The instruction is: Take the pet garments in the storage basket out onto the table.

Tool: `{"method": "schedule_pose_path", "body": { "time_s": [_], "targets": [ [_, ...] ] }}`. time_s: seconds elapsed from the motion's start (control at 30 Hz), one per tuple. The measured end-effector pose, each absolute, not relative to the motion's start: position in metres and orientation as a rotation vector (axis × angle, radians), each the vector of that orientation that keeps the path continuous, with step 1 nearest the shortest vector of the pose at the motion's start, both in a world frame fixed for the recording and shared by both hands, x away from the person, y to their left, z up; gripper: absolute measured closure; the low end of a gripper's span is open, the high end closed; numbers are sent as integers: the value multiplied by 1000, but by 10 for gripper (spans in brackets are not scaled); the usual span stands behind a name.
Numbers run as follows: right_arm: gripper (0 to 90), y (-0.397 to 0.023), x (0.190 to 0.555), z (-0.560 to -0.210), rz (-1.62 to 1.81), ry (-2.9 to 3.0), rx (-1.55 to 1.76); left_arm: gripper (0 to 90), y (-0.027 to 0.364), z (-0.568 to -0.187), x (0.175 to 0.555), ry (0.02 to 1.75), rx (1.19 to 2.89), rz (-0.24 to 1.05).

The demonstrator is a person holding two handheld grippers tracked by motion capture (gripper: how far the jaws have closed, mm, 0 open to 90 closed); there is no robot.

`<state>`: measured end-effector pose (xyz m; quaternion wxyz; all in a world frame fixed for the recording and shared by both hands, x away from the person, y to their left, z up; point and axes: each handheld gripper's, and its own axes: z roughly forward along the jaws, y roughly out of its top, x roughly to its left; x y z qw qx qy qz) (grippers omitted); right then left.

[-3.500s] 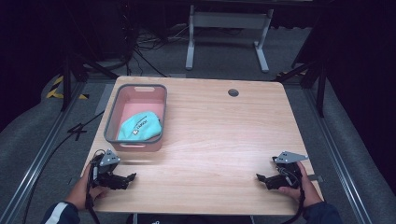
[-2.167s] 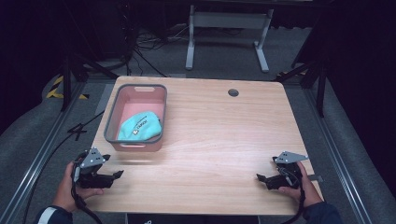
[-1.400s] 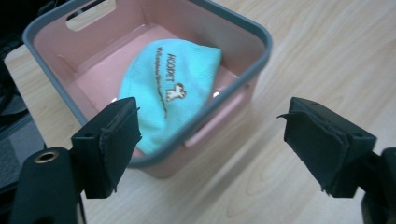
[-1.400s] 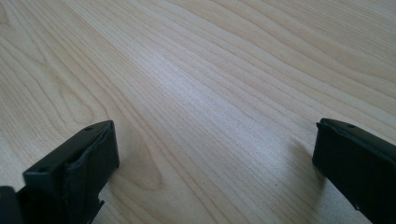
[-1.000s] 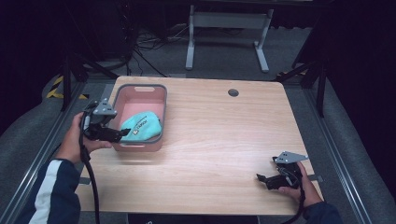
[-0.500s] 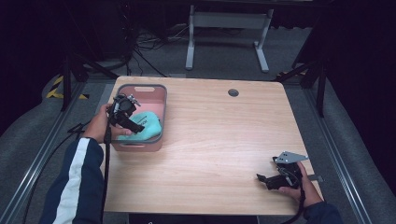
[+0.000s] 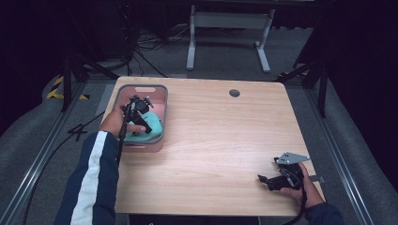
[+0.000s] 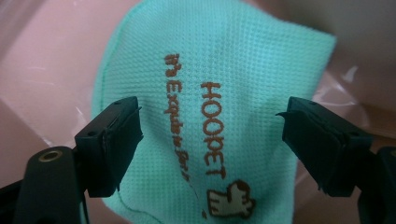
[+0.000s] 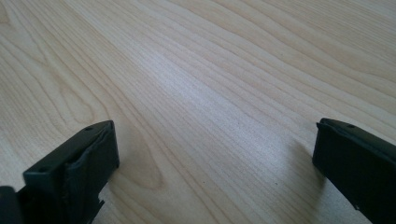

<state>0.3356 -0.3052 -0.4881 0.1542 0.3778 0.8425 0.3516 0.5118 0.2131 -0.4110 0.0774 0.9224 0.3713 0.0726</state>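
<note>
Cloth, mint green, lay inside the pink basin at the table's left rear. Left gripper hung over it, jaws spread and gripping nothing. Right gripper rested spread over bare wood.

Mint-green waffle-weave cloth, folded, lies flat inside pink bin at far-left part of bench. Brown embroidered lettering "HOOPET" runs along cloth, second smaller line beside it, small cream animal patch at one end.
</note>
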Motion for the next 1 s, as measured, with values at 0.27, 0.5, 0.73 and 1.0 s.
{"method": "schedule_pose_path", "body": {
  "time_s": [0.27,0.5,0.73,1.0],
  "targets": [
    [5,-305,336,-488,1011,2415,1086,172,213,-429,524,1204,2825,140],
    [6,-305,336,-488,1011,2417,1079,226,217,-434,526,1256,2779,60],
    [6,-305,336,-488,1011,2417,1080,338,223,-433,525,1263,2718,4],
    [5,-305,336,-488,1011,2417,1078,620,217,-428,522,1215,2736,23]
  ]
}}
